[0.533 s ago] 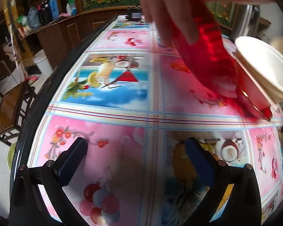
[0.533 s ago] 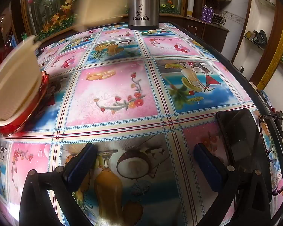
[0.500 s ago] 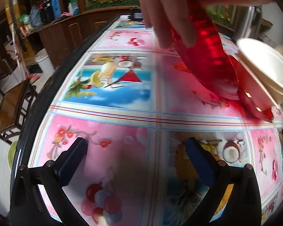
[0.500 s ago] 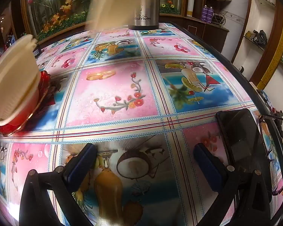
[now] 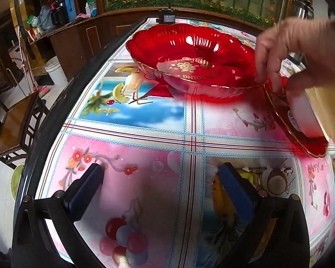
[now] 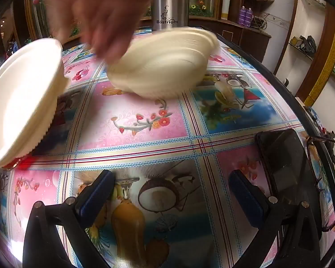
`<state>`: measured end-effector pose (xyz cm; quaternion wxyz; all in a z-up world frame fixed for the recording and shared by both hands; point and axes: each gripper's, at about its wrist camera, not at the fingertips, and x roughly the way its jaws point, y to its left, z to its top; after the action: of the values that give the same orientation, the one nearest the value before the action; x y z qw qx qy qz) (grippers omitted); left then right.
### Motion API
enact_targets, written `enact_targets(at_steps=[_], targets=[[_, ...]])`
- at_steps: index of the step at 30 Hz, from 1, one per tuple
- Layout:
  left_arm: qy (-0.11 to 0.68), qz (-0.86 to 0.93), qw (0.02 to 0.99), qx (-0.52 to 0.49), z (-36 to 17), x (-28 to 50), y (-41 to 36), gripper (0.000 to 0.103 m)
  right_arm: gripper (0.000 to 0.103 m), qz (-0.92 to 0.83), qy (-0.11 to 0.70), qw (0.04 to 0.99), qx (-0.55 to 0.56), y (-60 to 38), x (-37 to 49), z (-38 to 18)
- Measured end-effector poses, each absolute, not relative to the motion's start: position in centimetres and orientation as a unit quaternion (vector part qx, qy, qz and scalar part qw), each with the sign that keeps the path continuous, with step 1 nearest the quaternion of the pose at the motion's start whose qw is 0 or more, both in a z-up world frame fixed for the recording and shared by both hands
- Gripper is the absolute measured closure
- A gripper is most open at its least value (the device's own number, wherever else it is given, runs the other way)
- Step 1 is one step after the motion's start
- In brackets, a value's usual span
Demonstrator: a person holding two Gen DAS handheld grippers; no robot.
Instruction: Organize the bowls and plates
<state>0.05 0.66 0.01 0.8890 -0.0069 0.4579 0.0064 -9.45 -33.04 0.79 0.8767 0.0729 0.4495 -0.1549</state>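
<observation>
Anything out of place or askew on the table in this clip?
Yes. A bare hand, not a gripper, is setting out a red plate; another hand places a cream bowl. A second red plate and white bowl lean steeply tilted. Both grippers are open and hold nothing.

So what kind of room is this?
Probably a dining room in someone's home: a long table with a fruit-picture cloth, a wooden chair beside it, and wooden cabinets along the wall.
</observation>
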Motion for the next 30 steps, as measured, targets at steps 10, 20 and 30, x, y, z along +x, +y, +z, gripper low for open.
enact_targets(at_steps=[10,20,30], targets=[[0.458,0.006,0.889,-0.007,0.00,0.07,0.69,0.000,0.000,-0.154,0.452,0.876,0.074,-33.31,-9.52,0.66],[0.458,0.007,0.889,-0.006,0.00,0.06,0.68,0.000,0.000,-0.155,0.452,0.876,0.073,-33.09,-9.39,0.65],[0.458,0.007,0.889,-0.006,0.00,0.06,0.68,0.000,0.000,-0.155,0.452,0.875,0.074,-33.20,-9.41,0.68]])
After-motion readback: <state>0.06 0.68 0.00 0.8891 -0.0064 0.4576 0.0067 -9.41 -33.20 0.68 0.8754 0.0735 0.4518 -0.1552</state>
